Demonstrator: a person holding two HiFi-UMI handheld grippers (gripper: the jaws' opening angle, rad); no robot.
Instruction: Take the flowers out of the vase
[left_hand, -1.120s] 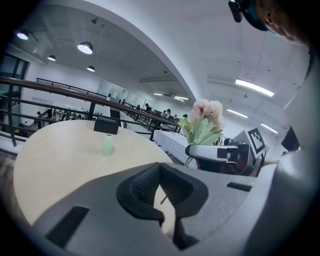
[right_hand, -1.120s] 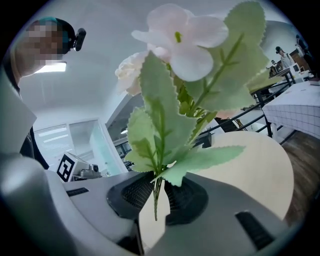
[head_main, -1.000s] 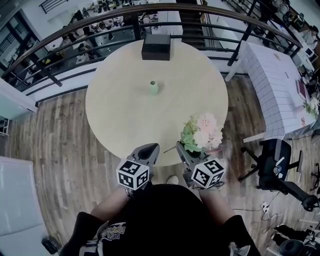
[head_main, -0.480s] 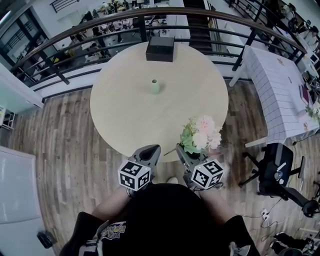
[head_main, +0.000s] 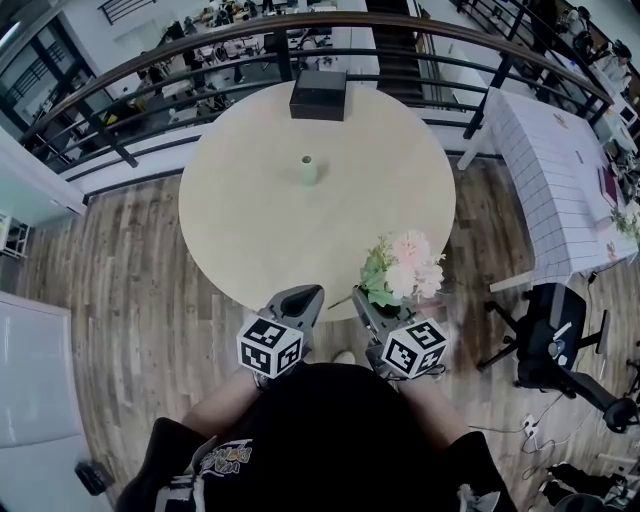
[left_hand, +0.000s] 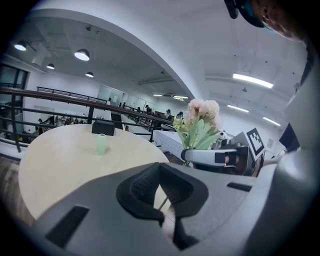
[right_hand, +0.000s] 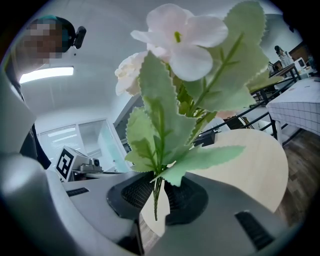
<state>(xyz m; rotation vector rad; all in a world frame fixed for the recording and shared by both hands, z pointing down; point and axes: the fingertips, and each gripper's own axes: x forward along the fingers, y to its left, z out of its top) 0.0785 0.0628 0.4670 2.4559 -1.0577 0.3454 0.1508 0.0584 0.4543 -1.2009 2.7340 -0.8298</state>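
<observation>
Within the right gripper (head_main: 365, 300), head view, stems of flowers (head_main: 405, 268) mostly hidden

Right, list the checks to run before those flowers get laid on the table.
1. Flowers out of the vase: ok, the vase stands alone mid-table.
2. Right gripper holding the flowers: ok, its jaws are closed on them.
3. Left gripper free to help: ok, shut with nothing between its jaws.
4. Bare table to lay them on: ok, there is open surface between the vase and the near edge.
5. Vase upright: ok.
6. Gap between the flowers' lower end and the table edge: cannot tell.
</observation>
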